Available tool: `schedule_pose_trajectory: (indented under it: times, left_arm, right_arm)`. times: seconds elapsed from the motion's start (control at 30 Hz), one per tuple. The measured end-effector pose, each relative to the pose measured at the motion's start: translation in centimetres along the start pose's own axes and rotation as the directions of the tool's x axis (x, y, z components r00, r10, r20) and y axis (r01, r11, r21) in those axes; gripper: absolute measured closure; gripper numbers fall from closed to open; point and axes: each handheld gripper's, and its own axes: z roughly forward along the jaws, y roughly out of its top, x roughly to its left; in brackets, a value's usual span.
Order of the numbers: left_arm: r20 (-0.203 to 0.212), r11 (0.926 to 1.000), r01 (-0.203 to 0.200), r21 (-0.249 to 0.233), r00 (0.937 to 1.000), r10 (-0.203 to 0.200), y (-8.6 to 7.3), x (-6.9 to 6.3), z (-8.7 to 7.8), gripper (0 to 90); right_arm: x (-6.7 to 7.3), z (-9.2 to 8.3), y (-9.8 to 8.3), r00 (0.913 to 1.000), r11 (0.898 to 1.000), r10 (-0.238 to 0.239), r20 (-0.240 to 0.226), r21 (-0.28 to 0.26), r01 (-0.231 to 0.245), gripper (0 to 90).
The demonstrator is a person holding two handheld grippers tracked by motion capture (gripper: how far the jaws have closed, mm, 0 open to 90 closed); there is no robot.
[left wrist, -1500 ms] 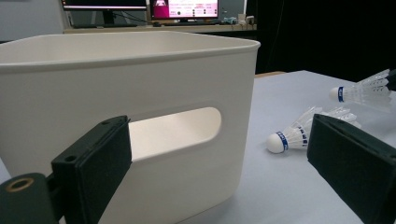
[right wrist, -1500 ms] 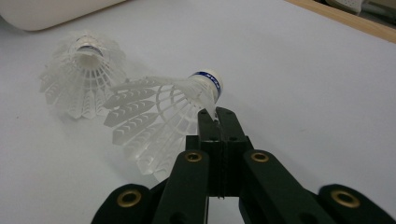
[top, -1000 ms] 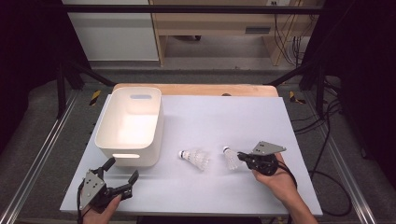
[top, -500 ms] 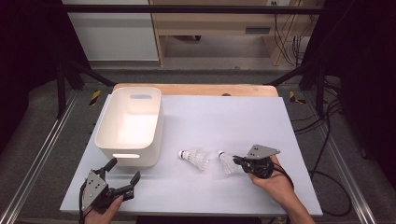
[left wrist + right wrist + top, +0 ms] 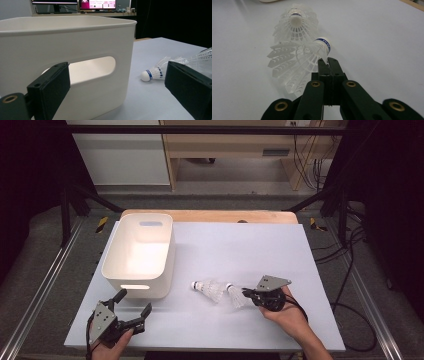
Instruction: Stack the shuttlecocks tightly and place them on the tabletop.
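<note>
- Count: two shuttlecocks, one white bin [image 5: 141, 254], two grippers, one table [image 5: 260, 245].
- Shuttle A [image 5: 207, 288] lies on its side on the table, cork toward the bin, skirt toward the right gripper [image 5: 246, 293]; it is free of both grippers.
- Shuttle B [image 5: 234, 295] sits just right of shuttle A, their skirts touching or nearly so. In the right gripper view, shuttle B [image 5: 312, 53] has its cork with a blue band at the jaw tips, and shuttle A [image 5: 295, 22] lies just beyond it.
- Right gripper [image 5: 327, 61]: jaws fully together, pinching the edge of shuttle B at the tips; whether that shuttle is clear of the table cannot be told.
- Left gripper [image 5: 131, 304]: jaws spread wide with nothing between them, held low at the near left corner of the table, aimed at the bin's near wall. In the left gripper view the bin [image 5: 75, 40] stands just ahead, and shuttle A [image 5: 153, 72] lies to the right past its corner.
- Edges: the bin stands at the left of the table, its left wall near the table's left edge. Both shuttles lie toward the near edge, a little right of centre.
- Open room: the far right half of the table is bare; a bare strip separates the bin from shuttle A.
- Container: the bin is upright, a handle slot in each end wall; no contents are visible in the high view.
</note>
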Motion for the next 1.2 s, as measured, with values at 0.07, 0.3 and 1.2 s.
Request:
schedule_pose_trajectory:
  times: [0.07,0.3,1.2]
  left_arm:
    - [-0.001,1.0,0.004,0.0,1.0,-0.004,0.0,0.1,0.0,6.2]
    - [-0.002,1.0,0.0,-0.001,1.0,0.0,0.0,0.1,0.0,6.2]
    - [0.003,1.0,-0.002,0.001,1.0,0.002,0.1,0.0,0.0,6.3]
  right_arm:
    - [0.1,0.1,0.1,1.0,1.0,-0.004,-0.004,0.001,0.004,90.0]
    - [0.7,0.7,0.9,0.9992,1.0,-0.027,-0.029,-0.003,0.027,90.0]
    - [1.2,4.5,2.5,0.9965,0.998,-0.062,-0.056,0.025,0.064,90.0]
